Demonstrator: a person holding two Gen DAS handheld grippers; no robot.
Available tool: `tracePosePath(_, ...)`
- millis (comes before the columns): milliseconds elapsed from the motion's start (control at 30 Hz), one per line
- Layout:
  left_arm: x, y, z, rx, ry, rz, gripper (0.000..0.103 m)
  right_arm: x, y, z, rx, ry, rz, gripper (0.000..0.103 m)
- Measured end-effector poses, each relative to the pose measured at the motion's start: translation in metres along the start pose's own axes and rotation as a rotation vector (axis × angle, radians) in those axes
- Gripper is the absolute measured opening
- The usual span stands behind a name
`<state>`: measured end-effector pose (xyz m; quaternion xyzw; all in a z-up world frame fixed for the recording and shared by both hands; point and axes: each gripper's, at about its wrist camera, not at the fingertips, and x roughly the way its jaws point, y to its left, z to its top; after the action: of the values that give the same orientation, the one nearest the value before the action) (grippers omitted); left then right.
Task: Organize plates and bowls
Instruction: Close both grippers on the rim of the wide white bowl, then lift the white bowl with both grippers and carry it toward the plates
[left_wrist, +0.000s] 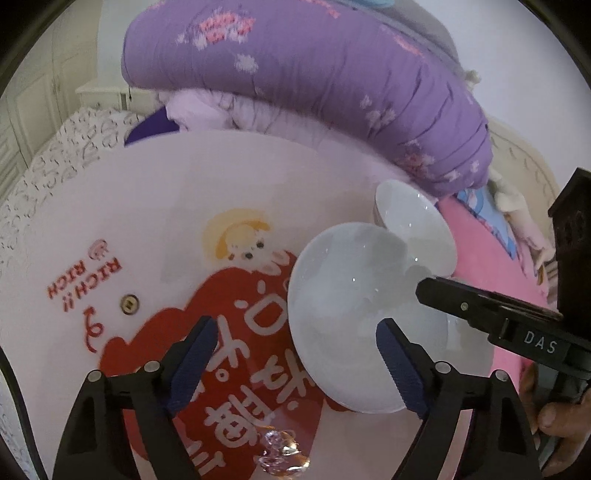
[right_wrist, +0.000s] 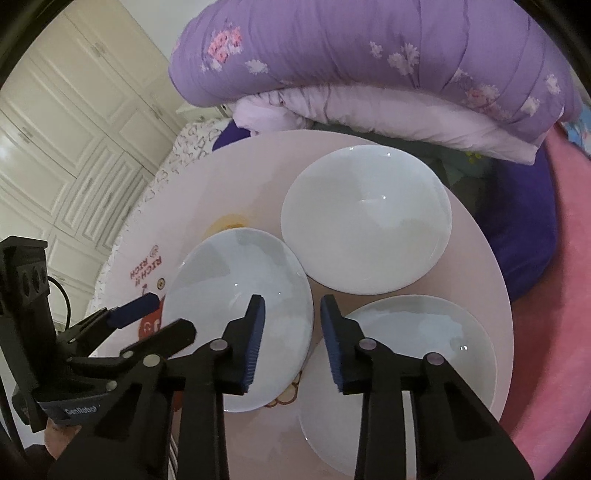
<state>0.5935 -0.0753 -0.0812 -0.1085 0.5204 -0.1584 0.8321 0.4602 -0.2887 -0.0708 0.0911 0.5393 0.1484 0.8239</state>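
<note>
Three white dishes sit on a round pink table (right_wrist: 236, 177). In the right wrist view a left dish (right_wrist: 236, 310), a far dish (right_wrist: 365, 218) and a near right dish (right_wrist: 424, 369) show. My right gripper (right_wrist: 292, 330) is open, its jaws straddling the left dish's right rim. My left gripper (left_wrist: 295, 362) is open and empty; its right pad (left_wrist: 399, 362) lies over the near dish (left_wrist: 354, 295). A second dish (left_wrist: 417, 225) lies behind it. The left gripper also shows in the right wrist view (right_wrist: 140, 306) at the left dish's left edge.
A rolled purple quilt (right_wrist: 369, 55) lies behind the table on a pink bed cover (right_wrist: 554, 332). White cupboards (right_wrist: 55, 129) stand at the left. A small crystal ornament (left_wrist: 280, 450) sits on the table near my left gripper.
</note>
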Motion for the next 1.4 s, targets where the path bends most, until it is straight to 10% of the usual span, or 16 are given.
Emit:
tracePosePath(300,0.036,0.011,0.007,-0.050,0.090,-0.069,0.018,0.015,-0.003,-0.001,0.005,-0.001,-0.034,0.007)
tracePosePath(1400,-0.041,0.018,-0.030,-0.074,0.045,-0.099,0.013,-0.030,0.031,-0.037,0.005,-0.090,-0.036,0.007)
